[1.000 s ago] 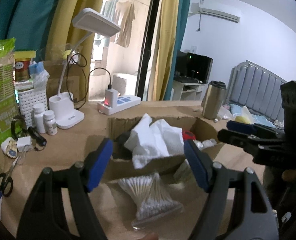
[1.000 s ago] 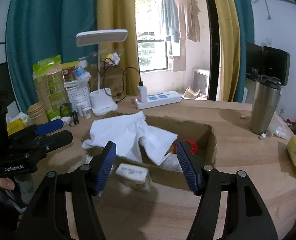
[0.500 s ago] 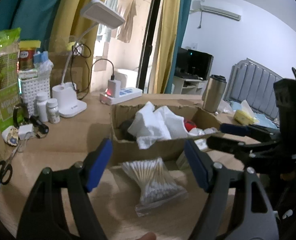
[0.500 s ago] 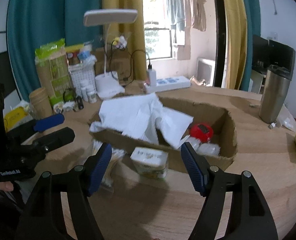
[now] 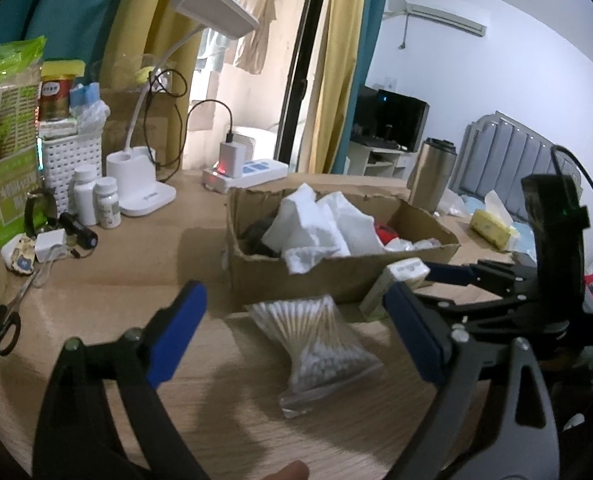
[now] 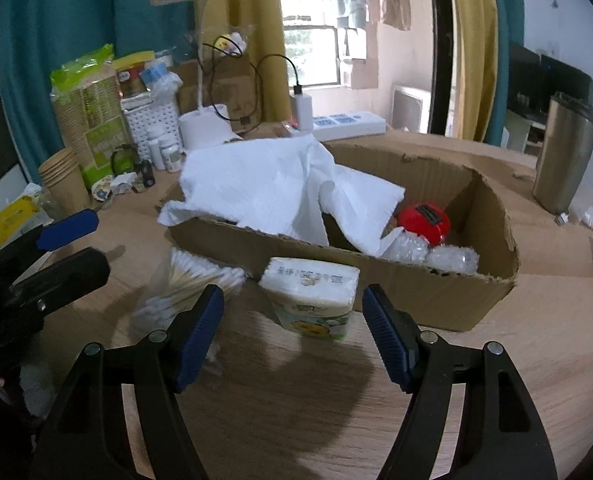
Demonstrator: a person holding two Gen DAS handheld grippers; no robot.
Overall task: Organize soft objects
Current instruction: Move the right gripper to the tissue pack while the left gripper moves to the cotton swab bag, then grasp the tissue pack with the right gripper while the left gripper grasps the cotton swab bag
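Looking along my left gripper [image 5: 292, 328], I see its blue pads spread wide with nothing between them. Low in the middle of the frame, just past the pads, lies the bag of cotton swabs [image 5: 316, 340] on the wooden table [image 5: 116, 280], outside the cardboard box [image 5: 336, 268]. The box sits just behind it at mid-frame, with white cloth [image 5: 316, 228] heaped inside and spilling over the near wall. To the right of the bag, the tissue pack [image 5: 400, 280] leans by the box front, and my right gripper [image 5: 456, 272] enters from the right edge.

Turning to the right wrist view, my right gripper [image 6: 292, 332] is also wide open and holds nothing. The tissue pack [image 6: 312, 296] stands at the centre, framed by the pads but not touched, right against the box wall [image 6: 416, 292]. The swab bag [image 6: 188, 284] lies left of it.

I judge the job partly done: the cloth is in the box, though draped untidily, while the tissue pack and swabs are yet to go in. The tissue pack looks like my next pick.
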